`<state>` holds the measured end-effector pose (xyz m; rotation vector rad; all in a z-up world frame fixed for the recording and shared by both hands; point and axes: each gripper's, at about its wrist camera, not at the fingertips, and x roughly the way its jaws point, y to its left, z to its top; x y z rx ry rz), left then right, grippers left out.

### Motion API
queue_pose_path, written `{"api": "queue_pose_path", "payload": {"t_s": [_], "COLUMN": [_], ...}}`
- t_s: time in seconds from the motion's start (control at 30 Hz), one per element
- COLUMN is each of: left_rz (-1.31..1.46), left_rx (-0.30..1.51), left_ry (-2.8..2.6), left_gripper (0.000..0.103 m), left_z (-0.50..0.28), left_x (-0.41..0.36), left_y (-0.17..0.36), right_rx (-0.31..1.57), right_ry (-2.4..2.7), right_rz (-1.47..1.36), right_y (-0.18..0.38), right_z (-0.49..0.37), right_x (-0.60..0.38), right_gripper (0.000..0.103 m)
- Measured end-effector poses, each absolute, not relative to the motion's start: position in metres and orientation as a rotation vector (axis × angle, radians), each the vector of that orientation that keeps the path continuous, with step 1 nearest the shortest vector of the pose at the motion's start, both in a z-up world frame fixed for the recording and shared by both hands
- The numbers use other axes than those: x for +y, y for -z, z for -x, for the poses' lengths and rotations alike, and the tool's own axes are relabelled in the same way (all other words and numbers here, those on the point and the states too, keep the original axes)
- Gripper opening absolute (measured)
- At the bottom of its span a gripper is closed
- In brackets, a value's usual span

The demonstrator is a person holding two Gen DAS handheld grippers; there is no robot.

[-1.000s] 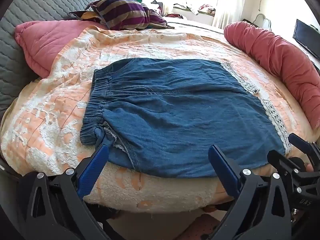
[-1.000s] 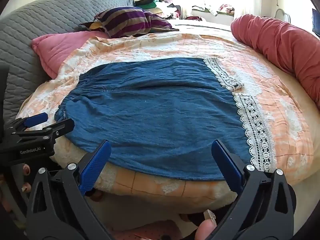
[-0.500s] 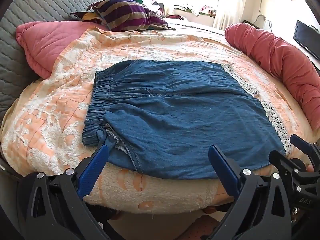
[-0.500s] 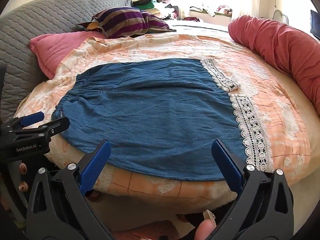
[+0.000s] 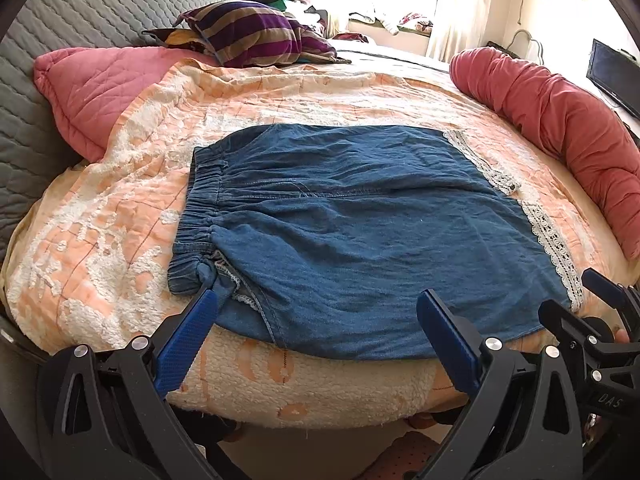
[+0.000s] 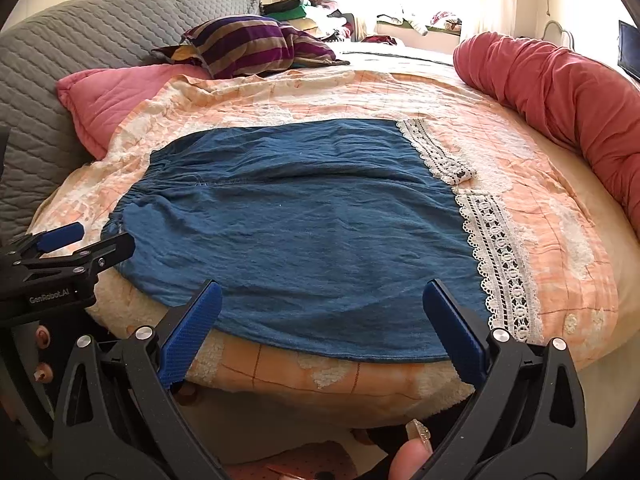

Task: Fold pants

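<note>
While both tools hung at the near edge of the bed, the left gripper (image 5: 316, 336) stood with its blue-padded fingers (image 5: 186, 336) spread wide and nothing between them; the tip of its left finger lay at, perhaps just touching, the bunched corner of the waistband, though contact could not be told for sure. The right gripper (image 6: 320, 324) was likewise spread wide and held nothing, its two blue pads (image 6: 454, 328) hovering just over the near hem of the denim pants (image 6: 296, 232). Those pants lay flat on the peach-and-white quilt (image 6: 552, 248) directly ahead of both tools, the elastic waistband (image 5: 200, 216) ahead and to the left of the left gripper, the white lace trim (image 6: 500, 256) ahead and to the right of the right gripper. Seen from the left wrist, the right gripper showed at the right, beside the lace corner; seen from the right wrist, the left gripper's tips (image 6: 80, 244) showed at the left, close by the waistband corner. Farther ahead lay a pink quilted pillow (image 5: 100, 92) to the left, a striped purple cushion (image 5: 248, 36) beyond it, and a long red bolster (image 6: 560, 88) curving along the right. A fingertip (image 6: 408, 460) of the person showed at the bottom edge of the right wrist view.
</note>
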<state>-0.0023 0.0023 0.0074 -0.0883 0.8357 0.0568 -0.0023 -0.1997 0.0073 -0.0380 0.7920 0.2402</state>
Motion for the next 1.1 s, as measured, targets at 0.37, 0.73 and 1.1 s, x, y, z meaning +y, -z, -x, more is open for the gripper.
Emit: {"api": "queue_pose_path", "payload": {"t_s": [0.37, 0.73, 1.1], "left_rz": [0.084, 0.092, 0.093], "left_rx": [0.826, 0.825, 0.826], "left_ry": [-0.060, -0.063, -0.066], "left_gripper": [0.099, 0.099, 0.099], "left_z": [0.0026, 0.0006, 0.0002], "left_x": [0.0022, 0.0053, 0.0056], "left_y": [-0.0108, -0.0116, -0.0115], "right_rx": [0.794, 0.800, 0.787], "right_ry": [-0.240, -0.241, -0.238], "right_rz": [0.043, 0.045, 0.062], "right_y": [-0.0063, -0.0050, -0.0040], "right_z": [0.0016, 0.0007, -0.0041], "right_x": [-0.1993, -0.1986, -0.1958], "right_gripper": [0.095, 0.095, 0.095]}}
